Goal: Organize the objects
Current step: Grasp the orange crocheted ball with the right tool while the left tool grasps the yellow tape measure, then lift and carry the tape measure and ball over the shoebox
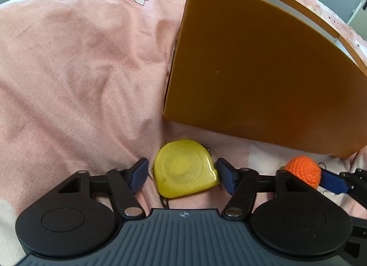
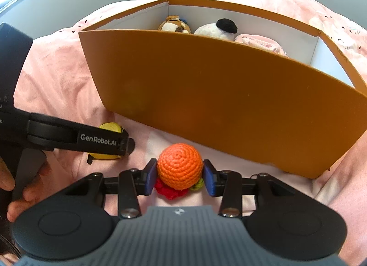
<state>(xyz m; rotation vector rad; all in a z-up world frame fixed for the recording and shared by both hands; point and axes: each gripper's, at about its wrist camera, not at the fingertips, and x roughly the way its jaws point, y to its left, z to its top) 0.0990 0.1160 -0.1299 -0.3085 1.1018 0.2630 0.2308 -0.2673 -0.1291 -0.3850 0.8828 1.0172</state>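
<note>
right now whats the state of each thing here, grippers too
left gripper: open, blue pads astride the yellow tape measure, one near contact
right gripper: shut on the orange crocheted ball
yellow tape measure: flat on the pink blanket
orange cardboard box: open-topped, plush toys inside

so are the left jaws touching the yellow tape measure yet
Apart. The left wrist view shows pink blanket between each blue pad of the left gripper and the yellow plastic tape measure, though the right-side gap is narrow.
</note>
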